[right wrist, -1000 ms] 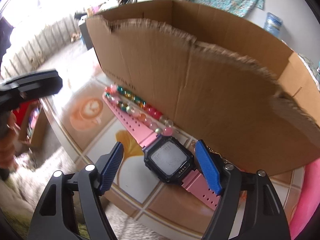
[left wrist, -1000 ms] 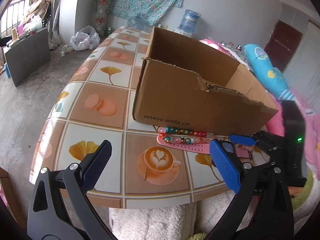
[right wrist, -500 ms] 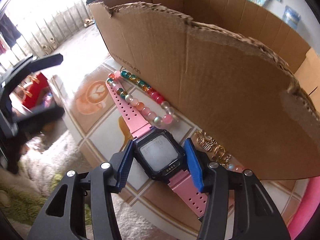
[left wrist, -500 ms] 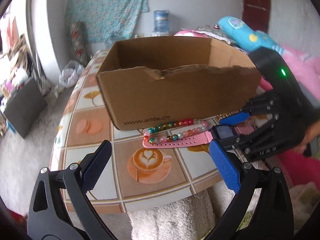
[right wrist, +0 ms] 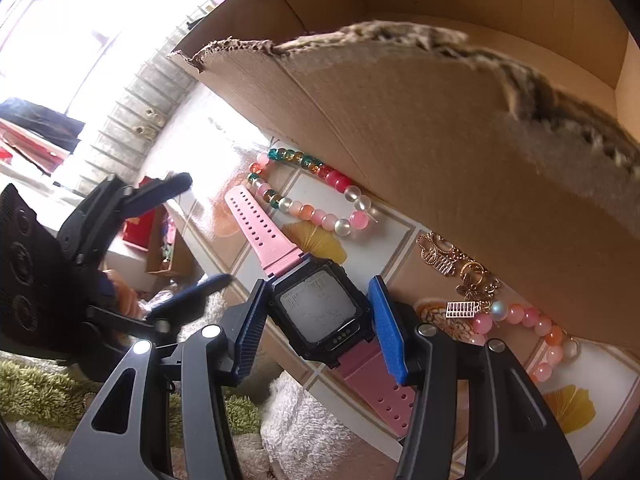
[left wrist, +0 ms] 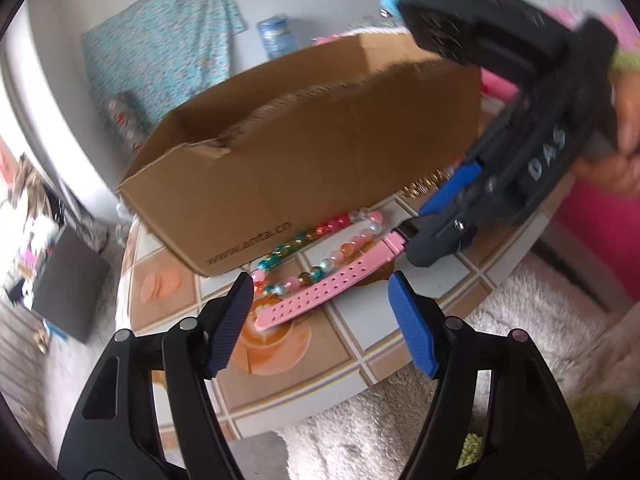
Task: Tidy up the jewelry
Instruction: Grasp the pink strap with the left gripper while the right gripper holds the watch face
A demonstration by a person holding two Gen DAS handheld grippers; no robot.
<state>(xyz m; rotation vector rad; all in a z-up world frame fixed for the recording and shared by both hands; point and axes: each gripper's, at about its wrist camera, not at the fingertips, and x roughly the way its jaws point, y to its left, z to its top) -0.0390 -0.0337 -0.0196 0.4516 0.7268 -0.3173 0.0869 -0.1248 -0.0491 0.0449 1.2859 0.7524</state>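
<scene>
Nearest us, our right gripper (right wrist: pixel 318 326) is clamped on the black case of the pink watch (right wrist: pixel 318 310), 1 pad on each side, at the table (right wrist: pixel 400 256) edge. Our left gripper (left wrist: pixel 322 322) has just been closing, part-open around the watch's free strap end without touching it. Just beyond lie a beaded bracelet (right wrist: pixel 308 184) and gold charms (right wrist: pixel 454 266), against the cardboard box (right wrist: pixel 460 152).

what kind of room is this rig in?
Most likely a lived-in home room, not a lab. A table with a printed coffee-and-leaf cover, a floral cloth hung on the wall, a large water jug behind the cardboard box, and a fluffy rug underfoot.
</scene>
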